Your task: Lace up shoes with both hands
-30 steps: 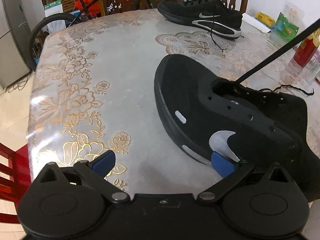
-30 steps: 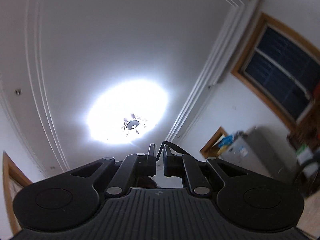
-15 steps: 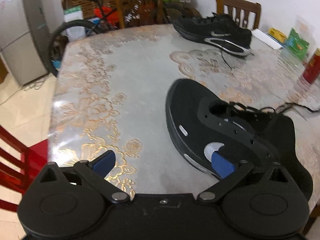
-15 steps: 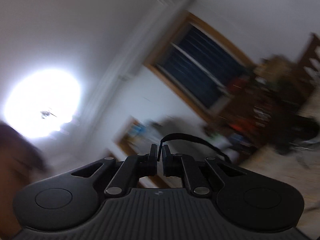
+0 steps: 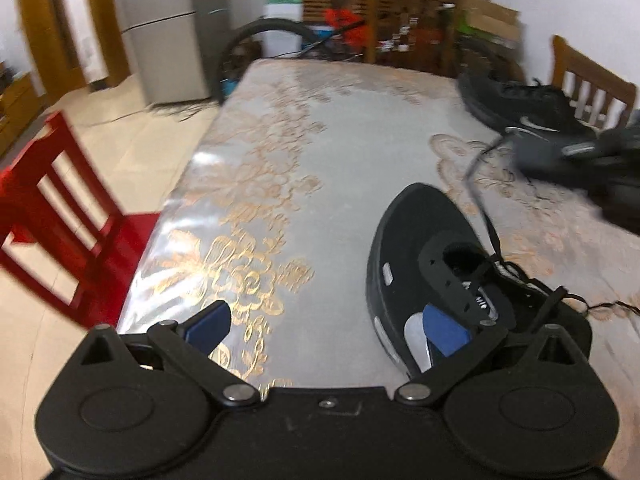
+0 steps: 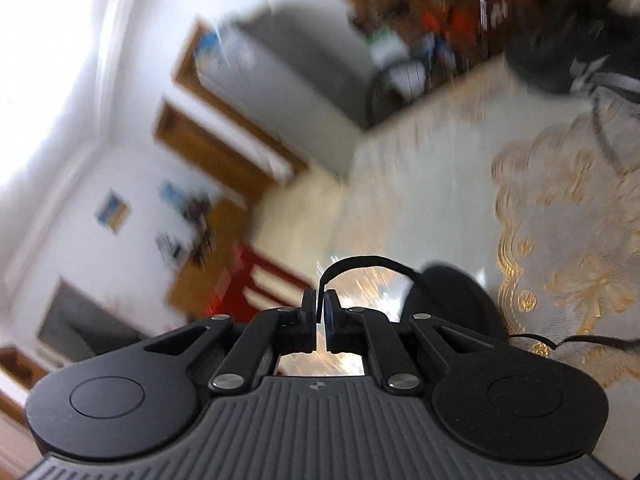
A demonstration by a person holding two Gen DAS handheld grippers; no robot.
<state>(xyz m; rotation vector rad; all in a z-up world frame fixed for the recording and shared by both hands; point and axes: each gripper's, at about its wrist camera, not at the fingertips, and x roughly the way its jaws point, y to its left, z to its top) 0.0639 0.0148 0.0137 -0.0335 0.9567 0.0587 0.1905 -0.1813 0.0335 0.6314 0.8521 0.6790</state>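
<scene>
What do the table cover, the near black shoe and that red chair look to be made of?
The table cover looks like glossy clear plastic over gold-flowered cloth: it throws bright glare. The near black shoe seems matte fabric or suede-like, with no shine; which one is unclear. The red chair looks like painted wood, slatted and slightly glossy.

Home dining room: floral-clothed table (image 5: 320, 152), fridge (image 5: 168, 28), bicycle (image 5: 304, 36).

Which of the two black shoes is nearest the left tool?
The near shoe, with open eyelets, right against the left tool. The other shoe sits far across the table by the wooden chair.
</scene>
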